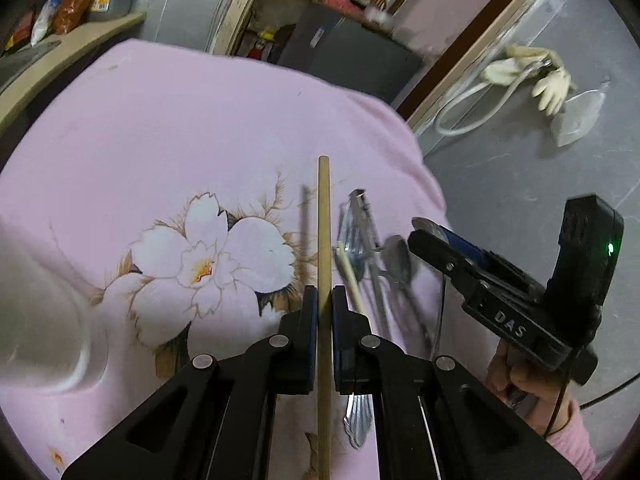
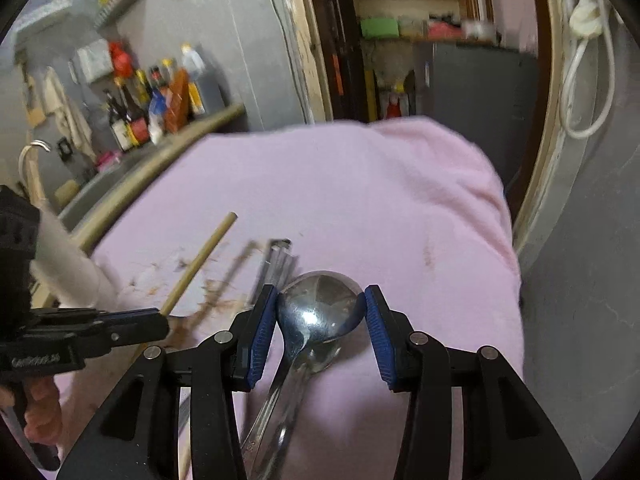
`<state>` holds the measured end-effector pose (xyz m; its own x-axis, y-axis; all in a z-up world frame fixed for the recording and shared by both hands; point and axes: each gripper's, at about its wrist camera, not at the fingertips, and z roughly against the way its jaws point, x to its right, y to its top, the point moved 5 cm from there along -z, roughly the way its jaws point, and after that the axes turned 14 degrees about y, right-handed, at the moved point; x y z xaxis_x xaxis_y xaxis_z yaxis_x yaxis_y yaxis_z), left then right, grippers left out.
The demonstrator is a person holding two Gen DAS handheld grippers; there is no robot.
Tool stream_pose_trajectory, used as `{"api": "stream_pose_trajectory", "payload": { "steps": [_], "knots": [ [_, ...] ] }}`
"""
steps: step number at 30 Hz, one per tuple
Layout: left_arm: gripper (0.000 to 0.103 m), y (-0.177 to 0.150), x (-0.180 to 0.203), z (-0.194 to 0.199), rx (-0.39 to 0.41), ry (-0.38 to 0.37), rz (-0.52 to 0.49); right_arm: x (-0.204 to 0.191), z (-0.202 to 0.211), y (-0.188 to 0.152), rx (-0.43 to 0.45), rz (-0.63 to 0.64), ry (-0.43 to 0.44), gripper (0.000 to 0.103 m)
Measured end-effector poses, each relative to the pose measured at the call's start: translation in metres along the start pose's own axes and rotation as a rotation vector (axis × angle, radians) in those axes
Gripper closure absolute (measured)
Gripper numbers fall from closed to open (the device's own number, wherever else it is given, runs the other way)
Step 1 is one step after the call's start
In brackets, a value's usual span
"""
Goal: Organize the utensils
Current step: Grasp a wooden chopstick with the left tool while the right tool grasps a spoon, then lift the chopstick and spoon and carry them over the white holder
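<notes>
In the left wrist view my left gripper (image 1: 324,296) is shut on a wooden chopstick (image 1: 323,208), which runs straight up between the fingers, above the pink flowered cloth (image 1: 160,128). Right of it lies a blurred heap of metal utensils (image 1: 356,232), and a metal handle (image 1: 358,424) shows under my fingers. In the right wrist view my right gripper (image 2: 320,316) has its blue pads (image 2: 262,328) against both sides of a metal spoon's bowl (image 2: 316,308). The spoon's handle runs back under the gripper. My left gripper (image 2: 162,320) with the chopstick (image 2: 200,260) is at the left there.
A white rounded object (image 1: 40,320) stands on the cloth at the left. Behind the table, a ledge holds bottles (image 2: 160,108). The cloth drops off at the table's right edge (image 2: 508,240) to grey floor with gloves and a hose (image 1: 520,76).
</notes>
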<state>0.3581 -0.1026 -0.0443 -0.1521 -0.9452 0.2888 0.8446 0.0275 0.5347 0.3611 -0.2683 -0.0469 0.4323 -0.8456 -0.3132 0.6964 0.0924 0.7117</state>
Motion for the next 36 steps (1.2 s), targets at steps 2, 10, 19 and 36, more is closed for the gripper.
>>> {"api": "stream_pose_trajectory", "payload": {
  "steps": [2, 10, 19, 36],
  "knots": [
    [0.099, -0.003, 0.002, 0.012, 0.055, -0.013, -0.007, -0.009, 0.013, -0.002, 0.058, 0.027, -0.001, 0.061],
    [0.099, -0.017, 0.021, 0.059, 0.318, -0.030, -0.058, -0.058, 0.052, -0.019, 0.274, 0.218, -0.074, 0.061],
    [0.099, -0.043, 0.032, 0.092, 0.562, -0.036, -0.083, -0.098, 0.080, -0.031, 0.480, 0.428, -0.212, 0.061],
    [0.098, -0.038, 0.000, 0.172, 0.894, 0.067, -0.090, -0.174, 0.115, -0.009, 0.723, 0.623, -0.269, 0.061]
  ]
}}
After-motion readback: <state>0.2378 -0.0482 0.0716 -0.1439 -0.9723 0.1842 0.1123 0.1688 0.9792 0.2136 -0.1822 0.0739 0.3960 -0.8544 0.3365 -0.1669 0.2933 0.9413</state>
